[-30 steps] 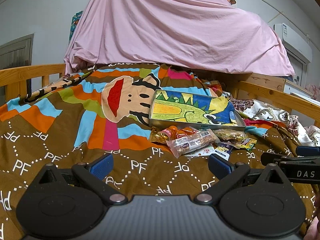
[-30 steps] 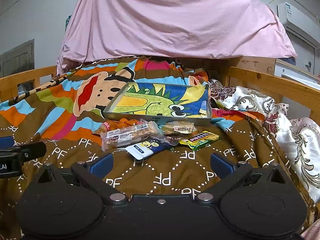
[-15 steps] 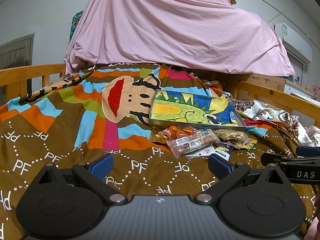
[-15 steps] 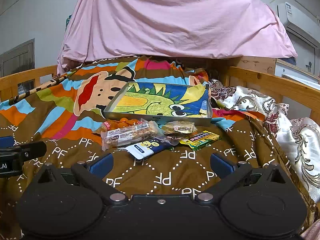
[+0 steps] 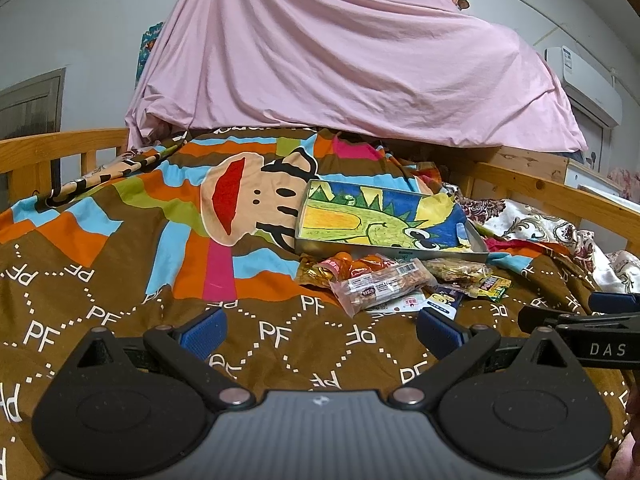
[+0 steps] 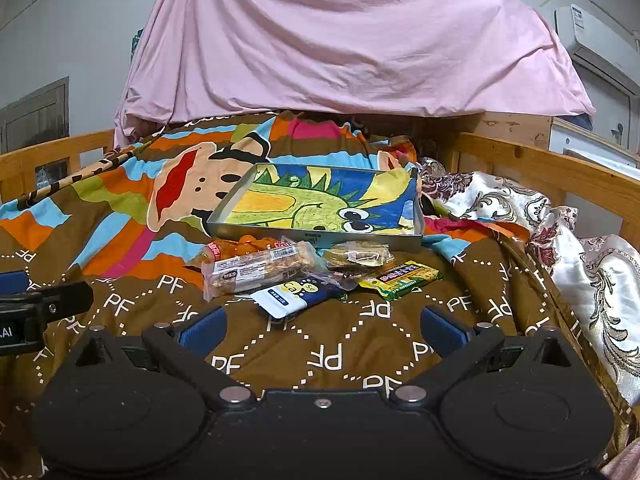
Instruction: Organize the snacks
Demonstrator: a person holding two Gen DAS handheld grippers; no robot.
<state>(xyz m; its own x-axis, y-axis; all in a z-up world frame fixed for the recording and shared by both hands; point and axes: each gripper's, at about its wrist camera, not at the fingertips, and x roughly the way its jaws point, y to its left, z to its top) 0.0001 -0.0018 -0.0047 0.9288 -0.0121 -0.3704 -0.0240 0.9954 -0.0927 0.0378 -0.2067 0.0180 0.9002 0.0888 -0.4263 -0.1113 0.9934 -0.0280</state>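
Observation:
A shallow metal tray (image 6: 320, 236) with a green cartoon dinosaur picture inside lies on the blanket; it also shows in the left wrist view (image 5: 394, 253). In front of it lies a pile of snacks: a clear nut bar pack (image 6: 258, 271), an orange candy bag (image 6: 244, 246), a blue and white packet (image 6: 298, 295), a green and yellow packet (image 6: 400, 279) and a clear biscuit pack (image 6: 358, 255). My right gripper (image 6: 320, 326) is open and empty, just short of the pile. My left gripper (image 5: 320, 330) is open and empty, to the left of it.
A brown patterned blanket (image 6: 340, 356) with a cartoon monkey face covers the bed. Wooden rails (image 6: 552, 172) run along both sides. A pink sheet (image 6: 340, 40) drapes over a mound behind. A floral quilt (image 6: 560, 232) lies bunched at the right.

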